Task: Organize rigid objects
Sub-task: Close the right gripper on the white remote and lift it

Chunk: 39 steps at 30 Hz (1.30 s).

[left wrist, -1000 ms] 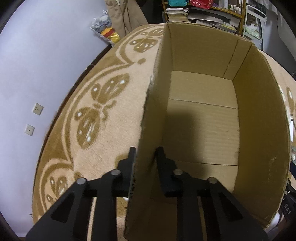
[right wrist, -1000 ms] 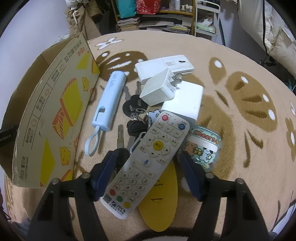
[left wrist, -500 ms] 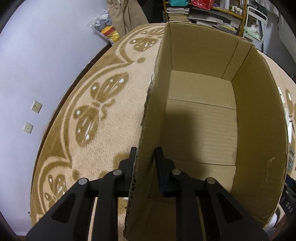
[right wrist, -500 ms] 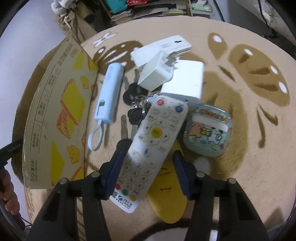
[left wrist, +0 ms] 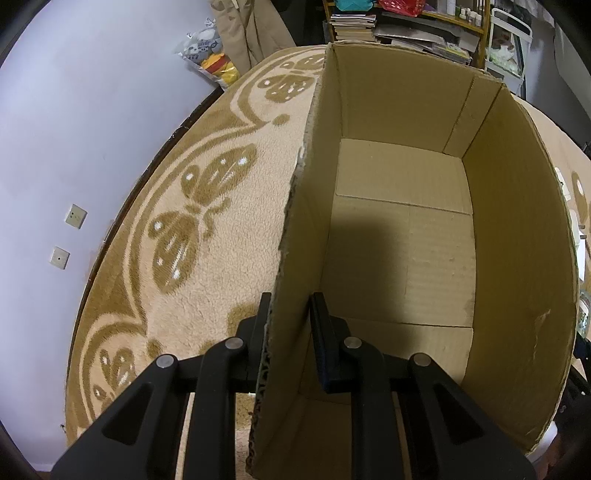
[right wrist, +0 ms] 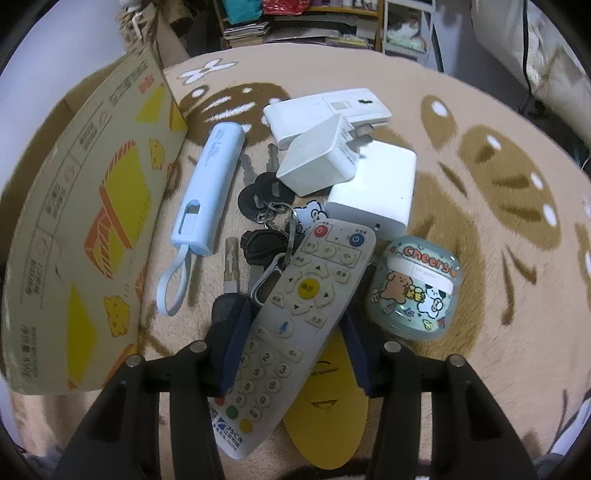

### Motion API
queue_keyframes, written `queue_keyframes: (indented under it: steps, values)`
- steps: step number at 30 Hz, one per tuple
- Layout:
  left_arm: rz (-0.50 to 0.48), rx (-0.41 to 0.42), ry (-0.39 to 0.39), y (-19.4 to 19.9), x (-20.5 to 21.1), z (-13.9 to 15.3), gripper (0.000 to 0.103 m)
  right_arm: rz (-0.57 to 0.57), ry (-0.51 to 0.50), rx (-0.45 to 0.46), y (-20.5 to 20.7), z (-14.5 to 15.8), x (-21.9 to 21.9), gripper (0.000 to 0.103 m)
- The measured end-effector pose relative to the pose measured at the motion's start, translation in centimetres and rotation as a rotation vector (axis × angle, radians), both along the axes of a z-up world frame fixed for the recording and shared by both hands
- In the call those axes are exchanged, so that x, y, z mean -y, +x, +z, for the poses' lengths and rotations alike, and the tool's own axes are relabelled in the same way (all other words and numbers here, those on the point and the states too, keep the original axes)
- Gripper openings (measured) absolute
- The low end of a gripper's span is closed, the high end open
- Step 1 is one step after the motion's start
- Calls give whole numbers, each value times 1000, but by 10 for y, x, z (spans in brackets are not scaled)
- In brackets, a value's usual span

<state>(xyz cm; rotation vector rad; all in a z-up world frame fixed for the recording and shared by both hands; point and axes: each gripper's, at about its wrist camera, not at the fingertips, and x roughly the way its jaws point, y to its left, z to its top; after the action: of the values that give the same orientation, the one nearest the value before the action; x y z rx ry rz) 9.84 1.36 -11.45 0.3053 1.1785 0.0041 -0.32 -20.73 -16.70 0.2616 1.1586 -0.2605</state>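
Observation:
My left gripper (left wrist: 290, 314) is shut on the left wall of an empty cardboard box (left wrist: 402, 236), one finger outside and one inside. The box's printed outer wall (right wrist: 85, 236) stands left in the right wrist view. My right gripper (right wrist: 295, 325) is shut on a white remote control (right wrist: 299, 314), which lies tilted over the pile. Around it on the rug lie a light-blue power bank (right wrist: 210, 192), keys (right wrist: 266, 221), a white charger cube (right wrist: 321, 158), a white mouse-like device (right wrist: 328, 110), a white block (right wrist: 373, 188), a cartoon earbud case (right wrist: 413, 288) and a yellow oval (right wrist: 328, 413).
A beige rug with brown butterfly pattern (left wrist: 192, 229) covers the floor. A pale wall with two sockets (left wrist: 66, 236) is to the left. Shelves with books and bags (left wrist: 399, 22) stand at the back. A white cloth bundle (right wrist: 554, 66) is at the far right.
My right gripper has closed on the remote control, which now sits between its fingers. The left gripper keeps its hold on the box wall, barely moved.

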Motion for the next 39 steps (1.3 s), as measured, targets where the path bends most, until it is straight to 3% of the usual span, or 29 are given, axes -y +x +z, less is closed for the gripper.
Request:
queue_keyframes:
  steps: [5,7,9,13,17,22,29,39]
  values:
    - [1,0,4,0,-1,0,19,-7,18,10,2,0,2,51]
    - [0,-1,4,0,-1,0,19,-18,39,29,-3,2,6,44]
    - [1,-1,3,0,0,0,19,-28,85,56,-5,4,10,30]
    - [1,0,4,-1,0,0,19,-39,122,79,-5,6,11,23]
    - [2,-2,2,-1,0,0,19,-66,130,122,-8,12,14,22]
    - [-2,-4,8,0,0,-1,19,-41,24,191,-13,33,8,21]
    - [0,-9,7,0,0,-1,19,-5,-37,250,-11,66,4,20]
    - [5,-11,7,1,0,-2,19,28,-63,322,18,113,3,19]
